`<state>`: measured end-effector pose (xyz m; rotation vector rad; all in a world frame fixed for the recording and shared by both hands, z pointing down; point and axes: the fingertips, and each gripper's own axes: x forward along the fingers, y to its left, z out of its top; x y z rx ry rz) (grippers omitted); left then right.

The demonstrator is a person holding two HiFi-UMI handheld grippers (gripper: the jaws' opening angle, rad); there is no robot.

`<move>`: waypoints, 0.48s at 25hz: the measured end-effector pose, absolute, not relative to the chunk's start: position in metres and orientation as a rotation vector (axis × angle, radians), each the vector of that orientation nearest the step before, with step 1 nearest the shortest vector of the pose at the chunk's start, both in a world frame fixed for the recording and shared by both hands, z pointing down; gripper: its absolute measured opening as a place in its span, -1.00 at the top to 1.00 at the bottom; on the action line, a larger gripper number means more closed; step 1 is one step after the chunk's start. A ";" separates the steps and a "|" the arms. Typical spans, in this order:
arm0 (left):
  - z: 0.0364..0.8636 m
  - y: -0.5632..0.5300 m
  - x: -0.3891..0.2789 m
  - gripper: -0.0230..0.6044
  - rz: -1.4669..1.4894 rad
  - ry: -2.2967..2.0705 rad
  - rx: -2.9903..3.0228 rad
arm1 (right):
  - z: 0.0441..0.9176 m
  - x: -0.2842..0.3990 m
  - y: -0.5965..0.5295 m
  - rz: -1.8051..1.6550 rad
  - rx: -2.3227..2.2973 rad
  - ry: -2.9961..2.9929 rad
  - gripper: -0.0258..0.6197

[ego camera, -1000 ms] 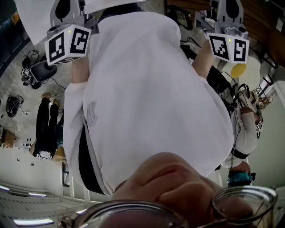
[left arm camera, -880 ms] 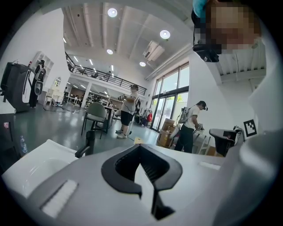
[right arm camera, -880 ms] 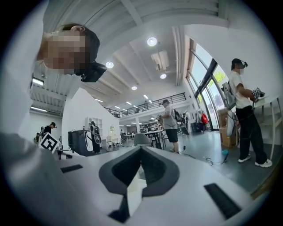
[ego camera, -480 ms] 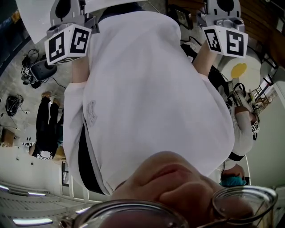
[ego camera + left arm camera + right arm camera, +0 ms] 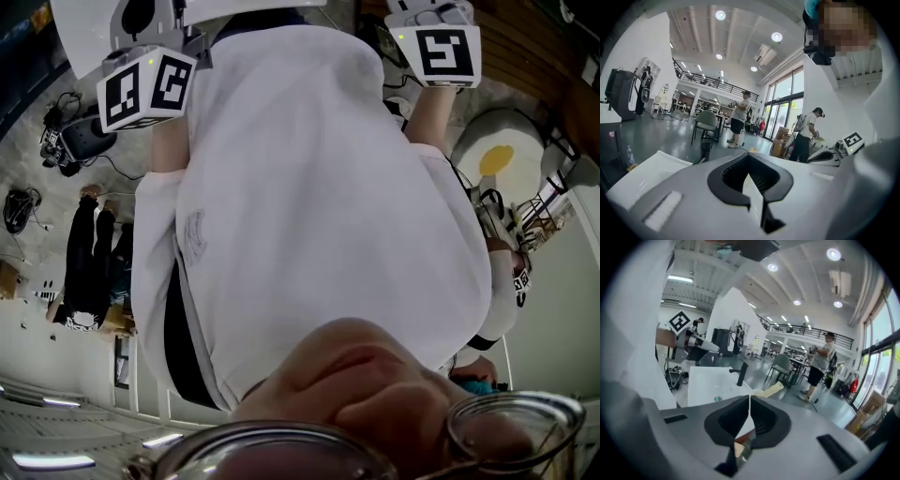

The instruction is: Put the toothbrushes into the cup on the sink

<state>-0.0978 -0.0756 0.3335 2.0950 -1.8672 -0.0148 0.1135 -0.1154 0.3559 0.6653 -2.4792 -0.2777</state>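
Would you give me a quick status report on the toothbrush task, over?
Left gripper shut, empty. Right gripper shut, empty, facing the white sink with its black tap. No toothbrush or cup in view. Nothing seen blocking the sink.

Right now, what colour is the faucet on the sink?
Black; the faucet shows best in the right gripper view.

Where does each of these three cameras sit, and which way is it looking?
Head view: on the person's head, looking steeply down their own white shirt to the speckled grey floor; both grippers' black-and-white marker cubes show at top.
Left gripper view: on the left gripper, looking across the hall over its shut fingers; shirt at right.
Right gripper view: on the right gripper, facing the white rectangular sink with its black tap, fingers shut; shirt at left.
Shared: both gripper views show the green chair.
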 end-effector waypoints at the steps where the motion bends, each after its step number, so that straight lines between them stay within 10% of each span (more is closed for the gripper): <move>1: 0.333 -0.075 -0.100 0.91 -0.015 -1.875 2.088 | 0.360 0.107 -0.115 -0.284 0.636 -2.481 0.88; 12: 0.337 -0.066 -0.118 0.91 -0.024 -1.945 2.028 | 0.399 0.069 -0.104 -0.414 0.291 -2.368 0.81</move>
